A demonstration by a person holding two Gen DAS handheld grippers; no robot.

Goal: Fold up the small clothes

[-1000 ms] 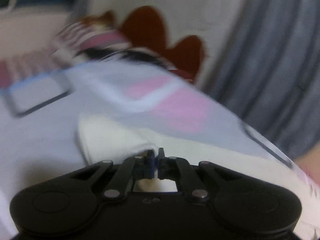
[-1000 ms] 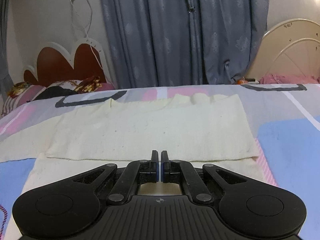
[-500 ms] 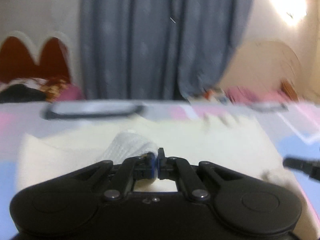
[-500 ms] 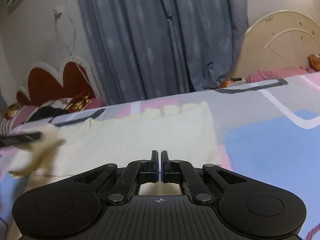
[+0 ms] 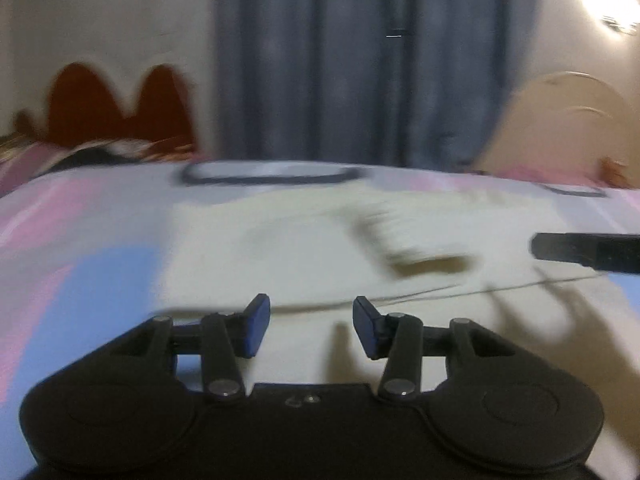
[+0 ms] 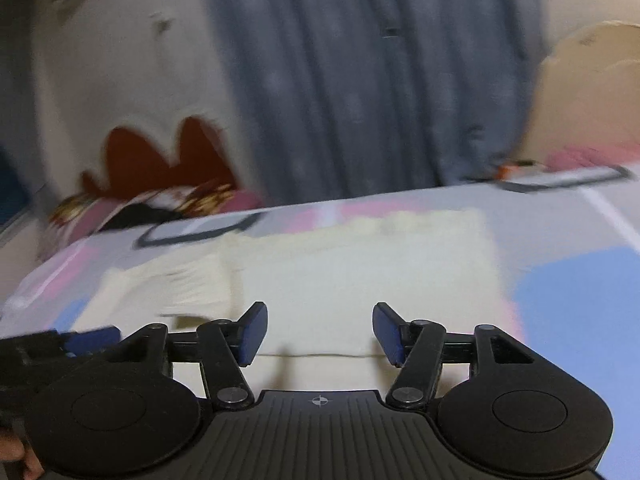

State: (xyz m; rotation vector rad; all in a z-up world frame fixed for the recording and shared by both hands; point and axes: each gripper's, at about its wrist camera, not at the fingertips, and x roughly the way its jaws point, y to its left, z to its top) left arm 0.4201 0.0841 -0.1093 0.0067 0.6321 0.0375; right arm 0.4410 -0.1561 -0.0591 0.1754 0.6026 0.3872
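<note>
In the left wrist view, the left tool (image 5: 311, 326) is seen released, its jaws opening with nothing between them, held just over the near edge of the folded cream knitted garment (image 5: 304, 248), which lies spread on the bed's pastel pink, blue and grey patterned sheet (image 5: 80, 240). The tip of the other tool is seen at the garment's right side; blur hides whether it touches the cloth. Beyond the garment, grey-blue curtains (image 5: 360, 60) are seen. In the right wrist view, the right tool (image 6: 320, 332) is likewise released, jaws opening and empty, above the garment's near fold (image 6: 360, 280). The left tool's blue-tipped end (image 6: 92, 336) is seen at the garment's left side.
</note>
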